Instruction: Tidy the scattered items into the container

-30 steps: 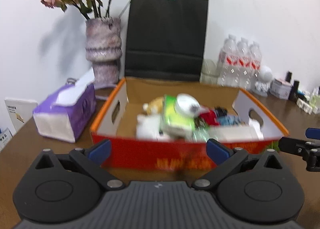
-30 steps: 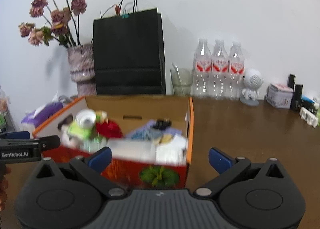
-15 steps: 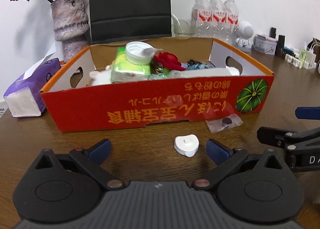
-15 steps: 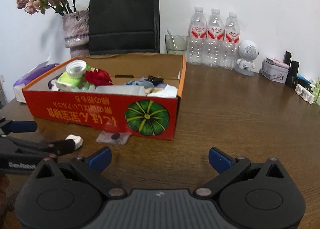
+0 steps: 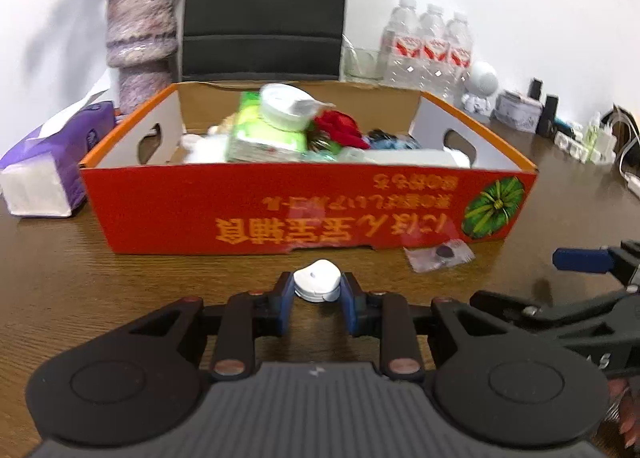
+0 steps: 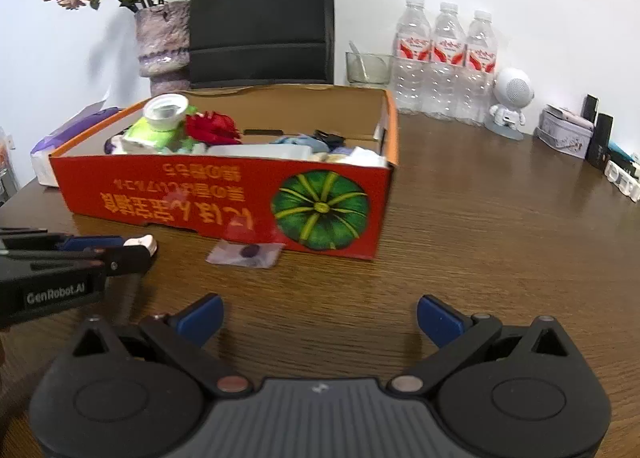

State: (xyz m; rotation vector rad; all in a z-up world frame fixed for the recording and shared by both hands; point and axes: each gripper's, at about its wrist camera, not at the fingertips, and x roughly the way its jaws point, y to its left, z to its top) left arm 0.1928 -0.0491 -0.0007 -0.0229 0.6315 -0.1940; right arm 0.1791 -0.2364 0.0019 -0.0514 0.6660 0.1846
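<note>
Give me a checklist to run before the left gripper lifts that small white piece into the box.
1. White piece between the left gripper fingers: ok; they are closing on it.
2. Grip firm: cannot tell.
3. Lift path over the near wall of the red box: ok.
4. Room in box: cannot tell; it looks nearly full.
5. Right gripper out of the way: ok; open, empty.
6. Other strays: not ok; clear packet lies on the table.
</note>
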